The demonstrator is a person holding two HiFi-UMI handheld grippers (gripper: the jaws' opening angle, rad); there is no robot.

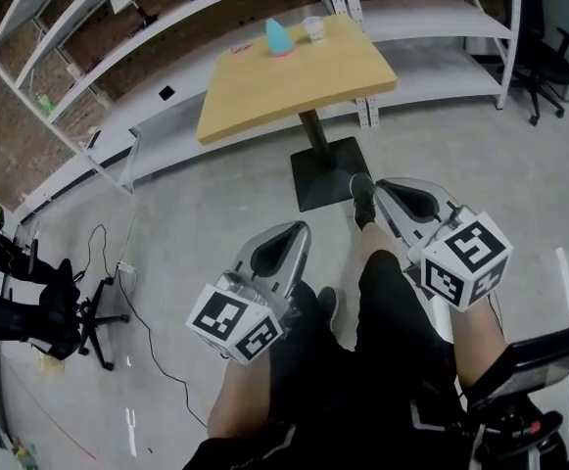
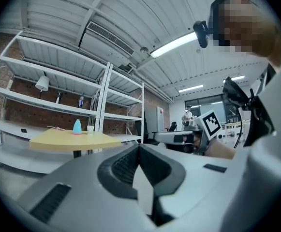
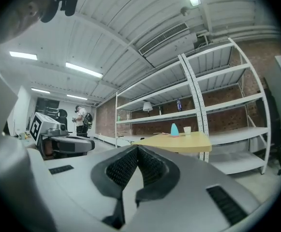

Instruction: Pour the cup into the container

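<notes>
Pale yellow table (image 1: 264, 91), turquoise container (image 1: 279, 37), whitish cup (image 1: 313, 28), white shelves (image 1: 431, 18), red-brown brick wall (image 1: 0, 116)

1. No text, number, brand or sign can be read in any view you have.
2. The square markers (image 1: 465, 259) on your left gripper (image 1: 297, 233) and right gripper (image 1: 387, 189) show black-and-white patterns only.

Cup (image 1: 313, 28) just right of container (image 1: 278, 37) at the far edge of the table (image 1: 294, 84), shelving (image 1: 441, 18) behind
</notes>
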